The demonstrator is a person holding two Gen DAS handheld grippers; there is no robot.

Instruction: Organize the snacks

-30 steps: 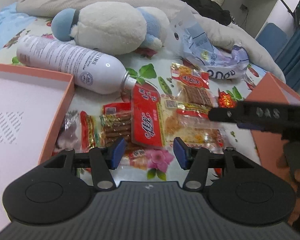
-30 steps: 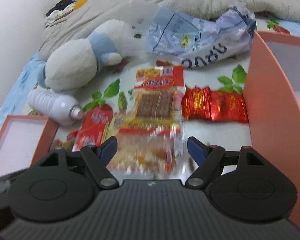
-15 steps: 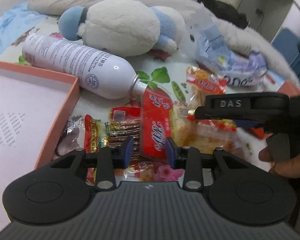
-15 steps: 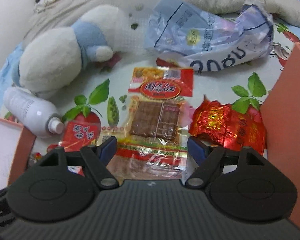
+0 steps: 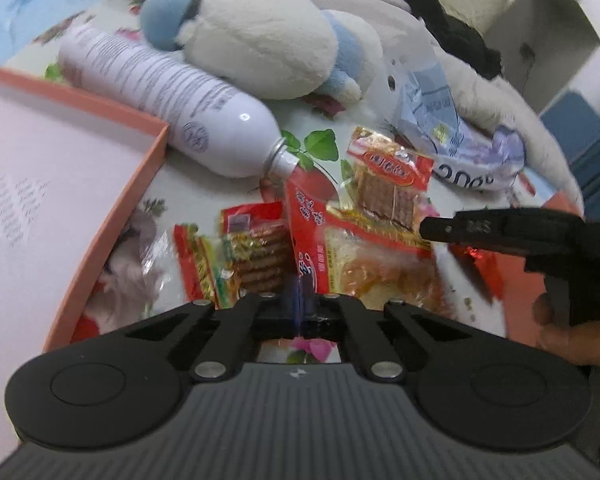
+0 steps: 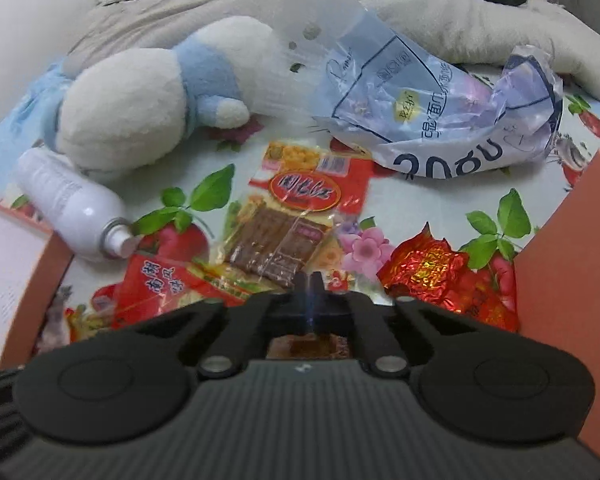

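Observation:
Several snack packets lie on a flowered bedsheet. My left gripper (image 5: pixel 300 294) is shut on the near end of a long red packet (image 5: pixel 306 220) with white characters. My right gripper (image 6: pixel 309 282) is shut on the near edge of a clear packet of brown dried tofu (image 6: pixel 284 236) with a red label; that packet also shows in the left wrist view (image 5: pixel 388 184). A yellow-and-clear snack packet (image 5: pixel 376 264), a packet of brown sticks (image 5: pixel 256 256) and a shiny red foil packet (image 6: pixel 432 272) lie around them. The right gripper's body (image 5: pixel 500 232) shows in the left wrist view.
An open salmon box (image 5: pixel 112 216) with a pale inside lies at the left; another salmon box wall (image 6: pixel 572 280) stands at the right. A white bottle (image 5: pixel 188 112), a white-and-blue plush toy (image 5: pixel 260 40), a crumpled blue plastic bag (image 6: pixel 440 120) and grey bedding lie behind.
Both grippers have closed from open. The left has shut on the long red packet. The right has moved forward and shut on the tofu packet's near edge.

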